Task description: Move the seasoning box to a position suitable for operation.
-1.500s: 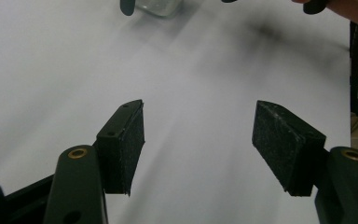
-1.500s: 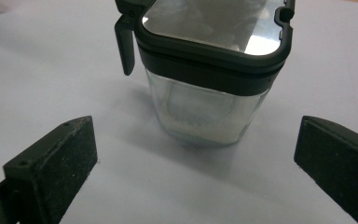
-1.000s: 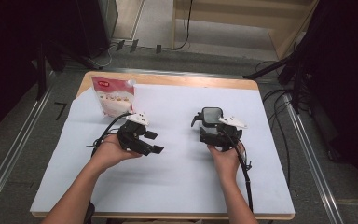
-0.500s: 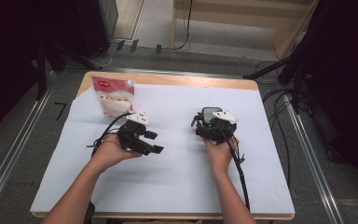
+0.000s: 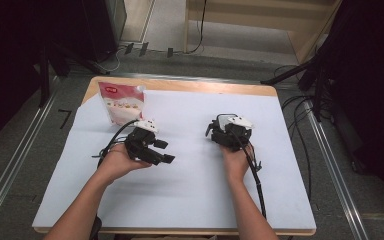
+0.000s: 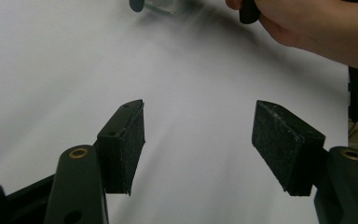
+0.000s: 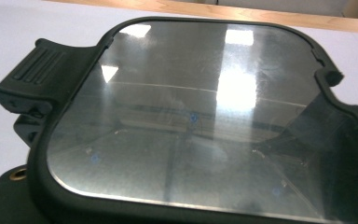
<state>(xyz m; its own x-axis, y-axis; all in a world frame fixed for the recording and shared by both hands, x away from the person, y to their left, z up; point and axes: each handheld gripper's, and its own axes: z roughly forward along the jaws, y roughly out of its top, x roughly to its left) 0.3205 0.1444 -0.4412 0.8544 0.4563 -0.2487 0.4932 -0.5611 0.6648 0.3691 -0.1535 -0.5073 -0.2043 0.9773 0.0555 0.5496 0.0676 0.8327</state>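
Resting low over the white-covered counter (image 5: 190, 190), the left gripper (image 5: 161, 152) sits in the person's left hand (image 5: 114, 161), tips aimed toward the middle of the sheet. Fingers wide apart, nothing between them; the left gripper view shows the two black pads (image 6: 127, 140) over bare white surface. Cable loops back from it toward the person's left.

Right gripper (image 5: 219, 131) held in the right hand (image 5: 236, 161), on the right half of the counter, well apart from the left one. At its front: a dark-framed box with a clear lid (image 7: 200, 116), seen close in the right gripper view, with a ribbed tab at one corner and ceiling lights reflected in the glossy top. The box blocks the fingers of this gripper; cannot tell whether they stand apart or clamp on it. In the high view the box shows as a small dark shape tight against the gripper's front.

Red-and-white pouch (image 5: 122, 101) stands at the far left corner of the counter, upright, just beyond the left gripper and not touching it.

In the left gripper view, the right hand shows at the top right edge.
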